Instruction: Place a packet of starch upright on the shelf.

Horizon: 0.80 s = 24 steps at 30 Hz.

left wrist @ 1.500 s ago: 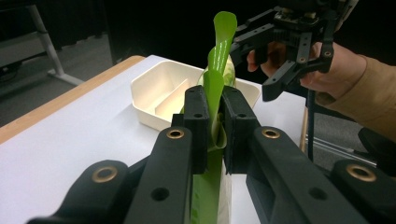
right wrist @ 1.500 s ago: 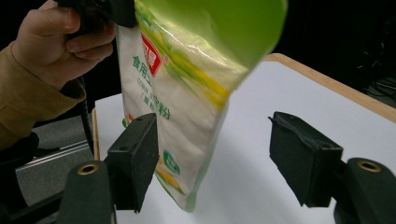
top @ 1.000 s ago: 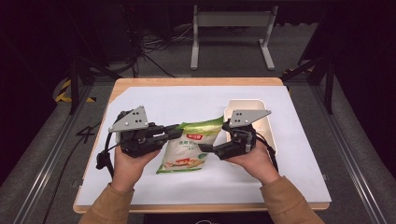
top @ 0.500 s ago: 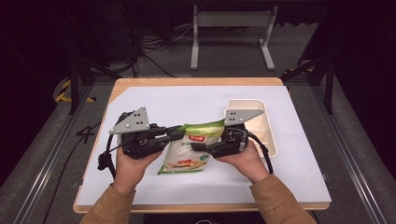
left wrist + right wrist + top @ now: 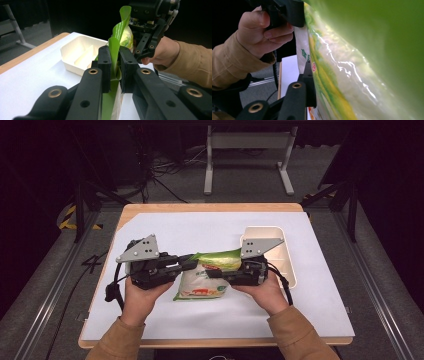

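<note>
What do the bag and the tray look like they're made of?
The bag looks like thin glossy plastic film: it shows sharp glare streaks, and its green edge curls where the left claw pinches it. The tray looks like matte cream moulded plastic or pulp, with stiff dividers; which one is unclear.

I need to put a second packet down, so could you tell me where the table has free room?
The white sheet is bare behind the left gripper, and also along the near edge between the sleeves. It is crowded mid-table, where both grippers meet at the green bag beside the cream tray.
</note>
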Available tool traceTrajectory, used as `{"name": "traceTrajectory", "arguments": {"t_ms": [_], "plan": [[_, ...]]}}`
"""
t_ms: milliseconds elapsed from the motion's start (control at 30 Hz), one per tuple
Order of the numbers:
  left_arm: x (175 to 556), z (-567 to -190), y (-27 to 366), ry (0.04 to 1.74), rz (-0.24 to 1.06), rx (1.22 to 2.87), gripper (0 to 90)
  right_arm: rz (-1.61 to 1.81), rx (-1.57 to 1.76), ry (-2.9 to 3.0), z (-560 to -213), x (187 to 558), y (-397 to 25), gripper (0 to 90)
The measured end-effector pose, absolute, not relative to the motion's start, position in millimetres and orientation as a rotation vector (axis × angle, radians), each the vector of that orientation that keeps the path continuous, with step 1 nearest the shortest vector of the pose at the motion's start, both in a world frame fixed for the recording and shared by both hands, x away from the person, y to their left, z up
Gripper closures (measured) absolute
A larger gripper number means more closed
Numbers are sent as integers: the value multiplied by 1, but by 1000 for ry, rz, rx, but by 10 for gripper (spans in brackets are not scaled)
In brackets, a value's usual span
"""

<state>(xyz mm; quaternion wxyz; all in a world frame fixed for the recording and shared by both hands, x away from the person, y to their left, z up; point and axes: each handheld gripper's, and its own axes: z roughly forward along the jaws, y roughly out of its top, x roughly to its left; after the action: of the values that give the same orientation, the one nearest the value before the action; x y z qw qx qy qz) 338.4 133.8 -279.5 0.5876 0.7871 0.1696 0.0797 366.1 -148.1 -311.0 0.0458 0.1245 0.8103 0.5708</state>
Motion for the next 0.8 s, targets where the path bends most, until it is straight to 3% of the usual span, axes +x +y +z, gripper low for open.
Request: {"name": "traceTrajectory", "arguments": {"t_ms": [333,567,800], "plan": [[338,-280,135,387,190,1807,782,1634,329,2458,-298,357,-148,812],[342,-281,147,409,156,1736,624,1558,347,2438,-285,356,-157,823],[347,-283,154,452,171,1722,536,1506,390,2391,-266,357,-180,823]]}}
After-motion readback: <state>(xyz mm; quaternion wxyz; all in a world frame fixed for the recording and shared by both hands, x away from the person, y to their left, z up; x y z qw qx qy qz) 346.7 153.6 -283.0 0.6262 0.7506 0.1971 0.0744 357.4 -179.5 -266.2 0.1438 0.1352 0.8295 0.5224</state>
